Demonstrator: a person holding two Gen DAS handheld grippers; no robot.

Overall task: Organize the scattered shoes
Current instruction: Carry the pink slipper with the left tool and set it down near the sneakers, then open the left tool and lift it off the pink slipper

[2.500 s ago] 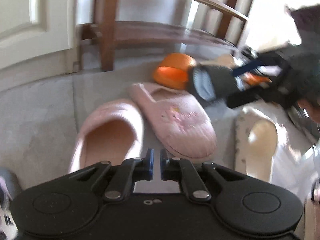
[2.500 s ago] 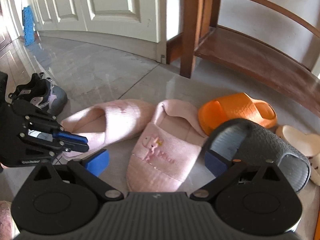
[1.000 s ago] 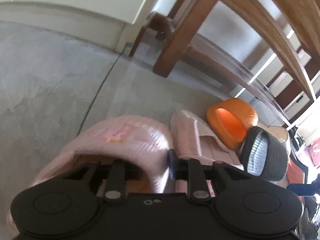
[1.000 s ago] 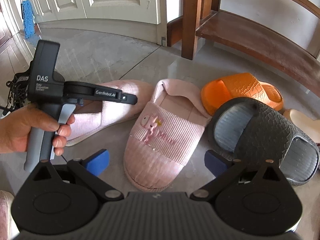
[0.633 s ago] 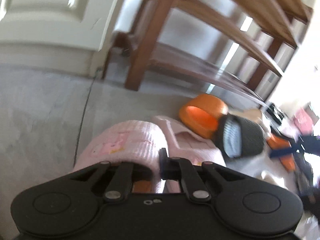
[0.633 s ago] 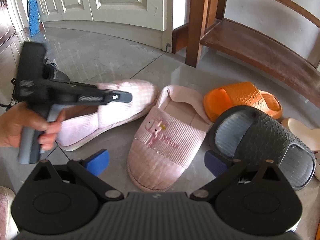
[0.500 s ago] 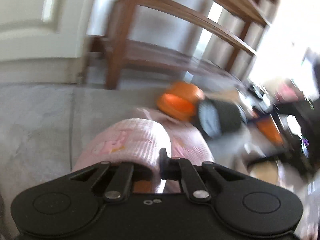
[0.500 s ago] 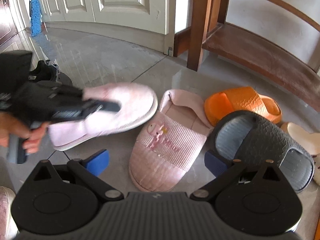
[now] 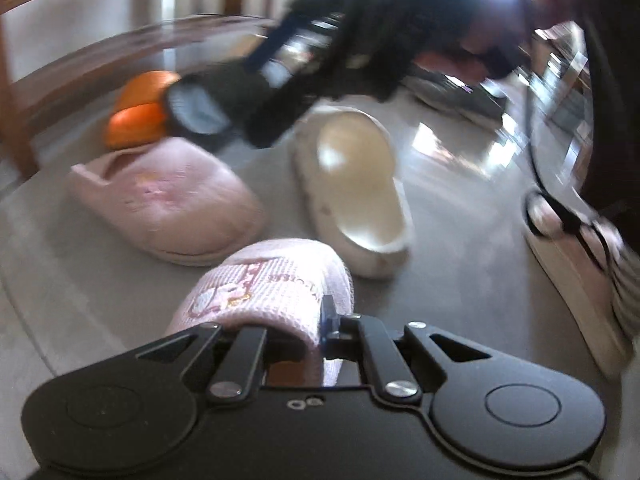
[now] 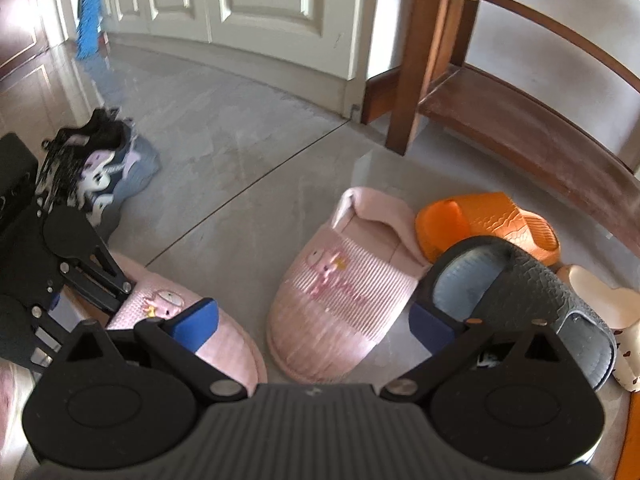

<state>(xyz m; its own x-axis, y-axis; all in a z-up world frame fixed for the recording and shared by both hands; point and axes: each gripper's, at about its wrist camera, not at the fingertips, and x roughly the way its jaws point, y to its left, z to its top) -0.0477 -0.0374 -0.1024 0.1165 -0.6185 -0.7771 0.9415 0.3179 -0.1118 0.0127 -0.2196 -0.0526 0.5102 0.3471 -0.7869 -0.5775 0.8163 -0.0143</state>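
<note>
Left wrist view: our left gripper (image 9: 304,330) pinches the upper of a pink slipper (image 9: 268,280), its jaws easing open a little with the fabric between them. That slipper lies just beside its mate (image 9: 168,200), toe pointing away from us along the fingers' line, roughly parallel to the mate. Our right gripper (image 10: 312,322) hangs spread and empty above the mate. Beyond the mate sit an orange slide (image 10: 488,224) and a grey slide (image 10: 532,300); a cream slipper (image 9: 356,184) lies beside it. We judge the pink pair nearly matched; the others, and the rack (image 10: 520,128), remain untouched.
</note>
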